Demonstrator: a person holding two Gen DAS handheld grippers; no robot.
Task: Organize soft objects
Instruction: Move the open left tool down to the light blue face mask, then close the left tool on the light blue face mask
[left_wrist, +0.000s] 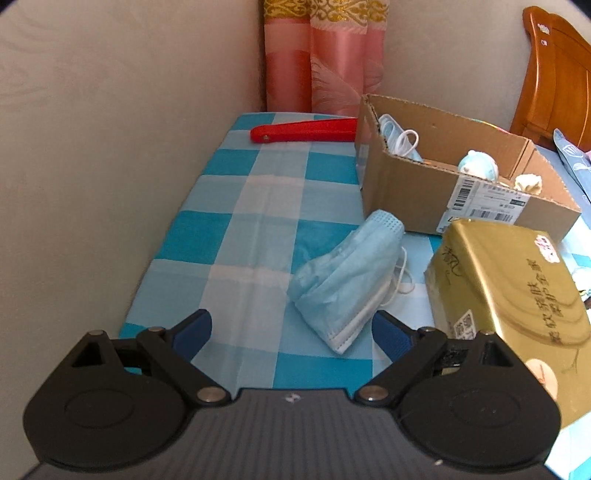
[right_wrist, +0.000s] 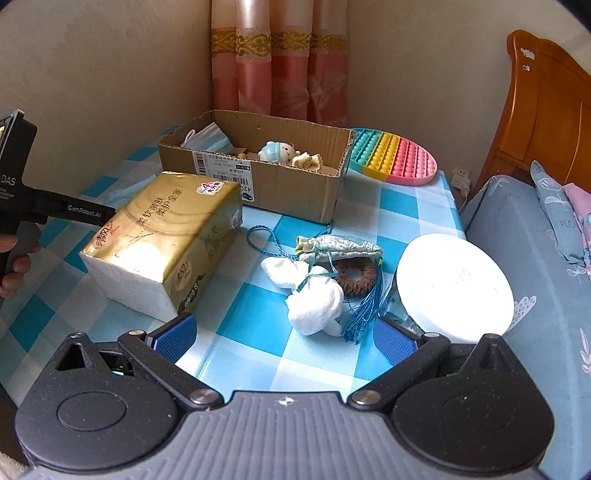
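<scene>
Checked blue worktop meets a beige wall on its left edge, bare cloth alongside. Left claw and right claw spread, empty. Face masks lie beside the cardboard box.

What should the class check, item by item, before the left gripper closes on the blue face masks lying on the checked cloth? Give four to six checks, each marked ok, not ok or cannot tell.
1. Left gripper open wide, nothing between its fingers: ok.
2. Blue face masks centred between the fingers: not ok; the pile sits toward the right finger.
3. Gold tissue pack out of the closing path: cannot tell; it lies close beside the right finger.
4. Cardboard box open, with room left inside: ok; masks, a small plush and a cream item already lie in it.
5. Right gripper open and away from the masks: ok; it faces the white plush.
</scene>
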